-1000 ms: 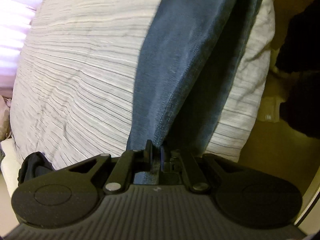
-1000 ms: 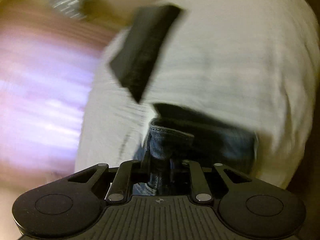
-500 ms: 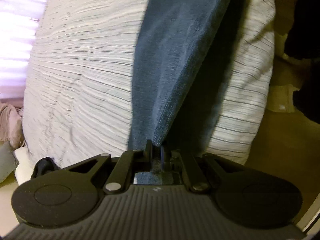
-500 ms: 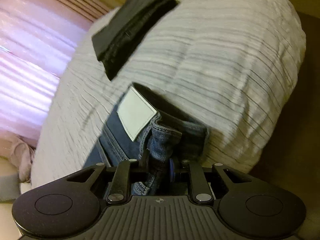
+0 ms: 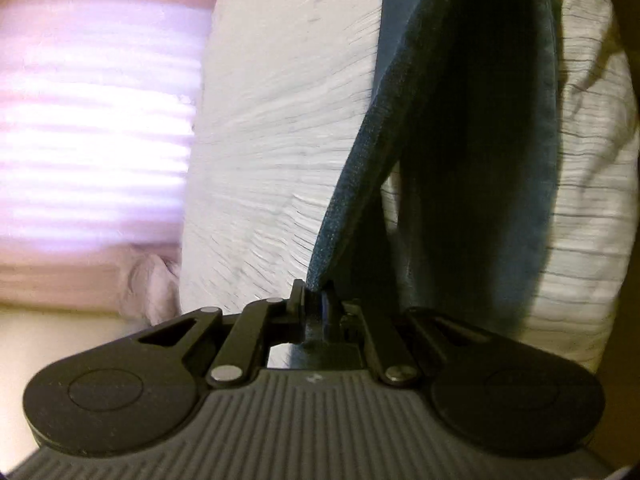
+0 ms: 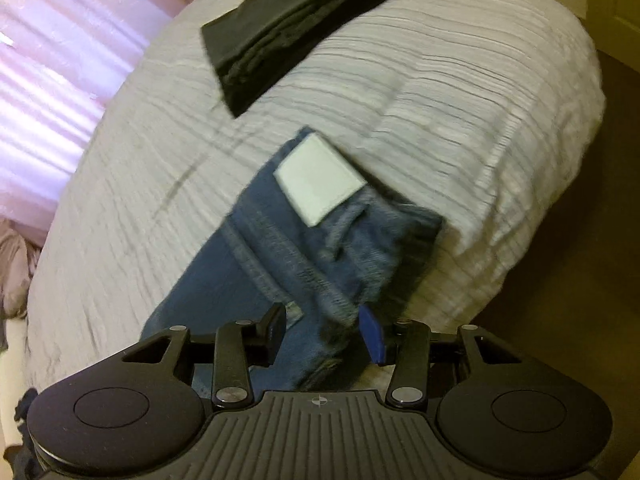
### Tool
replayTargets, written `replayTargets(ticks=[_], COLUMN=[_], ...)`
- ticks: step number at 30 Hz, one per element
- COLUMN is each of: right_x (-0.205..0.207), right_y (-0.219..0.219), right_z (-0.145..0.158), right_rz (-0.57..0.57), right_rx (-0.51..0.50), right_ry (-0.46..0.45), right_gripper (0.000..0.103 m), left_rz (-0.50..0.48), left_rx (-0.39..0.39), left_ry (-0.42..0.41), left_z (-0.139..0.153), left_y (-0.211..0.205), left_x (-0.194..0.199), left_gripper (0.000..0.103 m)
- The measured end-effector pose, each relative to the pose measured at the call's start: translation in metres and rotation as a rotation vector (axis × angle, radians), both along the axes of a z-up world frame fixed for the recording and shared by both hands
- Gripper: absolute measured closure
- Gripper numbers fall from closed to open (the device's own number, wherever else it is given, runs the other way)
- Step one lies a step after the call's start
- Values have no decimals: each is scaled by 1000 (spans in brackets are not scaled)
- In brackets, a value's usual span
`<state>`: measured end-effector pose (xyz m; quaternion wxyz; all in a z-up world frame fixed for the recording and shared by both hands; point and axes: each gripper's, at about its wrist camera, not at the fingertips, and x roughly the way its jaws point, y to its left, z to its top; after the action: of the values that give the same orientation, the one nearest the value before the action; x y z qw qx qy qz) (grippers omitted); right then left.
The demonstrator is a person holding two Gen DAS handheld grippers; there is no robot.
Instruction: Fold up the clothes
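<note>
A pair of blue jeans (image 6: pixel 288 248) lies across a white striped bed cover (image 6: pixel 460 92), waistband end with a white pocket lining (image 6: pixel 320 180) toward me. My right gripper (image 6: pixel 326 328) hovers just above that end; its jaws are opening, the denim lies between them, and the pads do not press on it. In the left wrist view the jeans' leg (image 5: pixel 384 152) stretches up and away over the cover (image 5: pixel 280 120), and my left gripper (image 5: pixel 314 300) is shut on its hem edge.
A folded dark garment (image 6: pixel 288 28) rests on the cover beyond the jeans. Pinkish curtains (image 6: pixel 52 60) hang to the left of the bed, with bunched pale cloth (image 5: pixel 156 292) below them. Brown floor (image 6: pixel 560 300) lies to the right of the bed's corner.
My right gripper's jaws have parted and let go of the jeans' waistband, which has dropped onto the cover, and the gripper has pulled back. The left gripper has swung right, still gripping the hem.
</note>
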<state>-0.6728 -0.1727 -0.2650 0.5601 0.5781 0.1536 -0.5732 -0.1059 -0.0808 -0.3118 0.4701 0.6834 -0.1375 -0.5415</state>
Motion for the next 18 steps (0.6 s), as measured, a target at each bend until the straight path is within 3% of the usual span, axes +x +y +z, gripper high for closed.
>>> replayTargets(ticks=[4, 5, 13, 16, 18], right_x=[30, 37, 83, 99, 110], right_y=[-5, -7, -13, -14, -14], right_z=[9, 11, 22, 23, 24], right_rz=[72, 89, 203, 230, 252], right_rx=[1, 2, 31, 41, 35], right_ry=[4, 4, 23, 25, 20], right_gripper=[58, 58, 58, 58, 58], left_rz=[30, 33, 123, 147, 212], left_rx=[239, 264, 299, 323, 325], left_ry=[75, 87, 235, 224, 231], left_z=[-51, -59, -63, -58, -53], left_y=[18, 21, 17, 22, 26], left_x=[3, 3, 12, 29, 46], left_gripper=[96, 96, 93, 90, 90])
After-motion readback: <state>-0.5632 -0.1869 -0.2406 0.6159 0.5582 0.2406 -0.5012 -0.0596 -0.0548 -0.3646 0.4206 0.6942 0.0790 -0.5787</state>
